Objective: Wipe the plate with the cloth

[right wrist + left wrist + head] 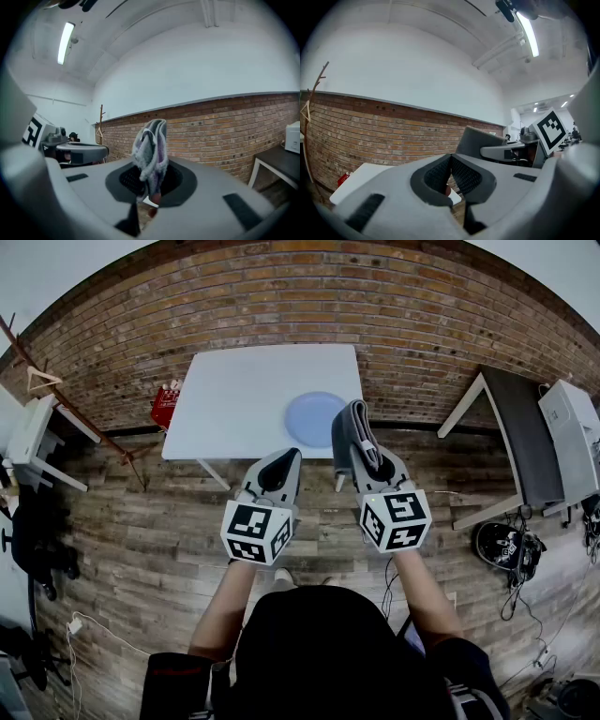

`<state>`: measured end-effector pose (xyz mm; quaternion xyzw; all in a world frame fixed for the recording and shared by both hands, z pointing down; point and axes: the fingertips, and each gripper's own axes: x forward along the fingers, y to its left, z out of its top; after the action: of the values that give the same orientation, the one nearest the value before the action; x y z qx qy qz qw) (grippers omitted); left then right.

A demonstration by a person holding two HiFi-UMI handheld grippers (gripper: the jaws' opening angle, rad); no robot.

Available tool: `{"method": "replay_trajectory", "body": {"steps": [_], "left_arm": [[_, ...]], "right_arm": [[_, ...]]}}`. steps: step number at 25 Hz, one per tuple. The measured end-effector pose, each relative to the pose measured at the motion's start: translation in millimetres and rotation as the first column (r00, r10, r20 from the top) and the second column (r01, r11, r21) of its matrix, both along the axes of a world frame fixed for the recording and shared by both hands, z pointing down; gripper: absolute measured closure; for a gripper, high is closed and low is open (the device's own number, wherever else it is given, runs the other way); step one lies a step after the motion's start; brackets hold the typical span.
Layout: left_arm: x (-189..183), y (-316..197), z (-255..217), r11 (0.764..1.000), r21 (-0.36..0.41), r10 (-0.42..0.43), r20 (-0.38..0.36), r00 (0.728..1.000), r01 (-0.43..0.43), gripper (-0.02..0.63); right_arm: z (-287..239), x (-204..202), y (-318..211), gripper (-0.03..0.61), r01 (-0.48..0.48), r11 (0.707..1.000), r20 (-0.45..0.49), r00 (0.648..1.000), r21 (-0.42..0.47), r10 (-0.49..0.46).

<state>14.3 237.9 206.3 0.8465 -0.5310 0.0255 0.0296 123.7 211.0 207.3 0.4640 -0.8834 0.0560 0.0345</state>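
Currently, both tongs are held up in the air over the wooden floor [141, 540], short of the near edge of the white desk [234, 399], and neither touches it. The right tongs [375, 468] are clamped on the grey cloth [351, 432]. In the right gripper view the folded cloth [151, 149] stands up from between the two dark pads, pinched at its lower end, with the upper part bunched and loose above the tongs [150, 183]. From the head view the cloth's far end overlaps the near edge of the desk, just beside the plate. The left tongs [289, 459] are closed with nothing in them. In the left gripper view the ribbed pads meet at their tips [450, 161], and only a small gap shows lower down. The pale blue plate [314, 418] lies flat on the desk, toward its near right corner, bare and apart from both tongs. A red basket [166, 407] sits on the floor at the desk's left side, against the brick wall [300, 296]. A second, dark desk [525, 432] stands well off to the right.
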Motion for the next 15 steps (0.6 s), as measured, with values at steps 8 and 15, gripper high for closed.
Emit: {"method": "replay_trajectory", "body": {"steps": [8, 15], "left_arm": [[9.4, -1.1, 5.1, 1.0, -0.008, -0.017, -0.003, 1.0, 0.017, 0.596], [23.7, -0.7, 12.2, 0.999, -0.021, -0.025, 0.01, 1.0, 0.025, 0.596]], "right_arm": [[5.8, 11.0, -1.7, 0.528, 0.011, 1.0, 0.001, 1.0, -0.018, -0.011], [12.2, 22.8, -3.5, 0.529, 0.032, 0.999, 0.018, 0.999, -0.032, -0.032]]}}
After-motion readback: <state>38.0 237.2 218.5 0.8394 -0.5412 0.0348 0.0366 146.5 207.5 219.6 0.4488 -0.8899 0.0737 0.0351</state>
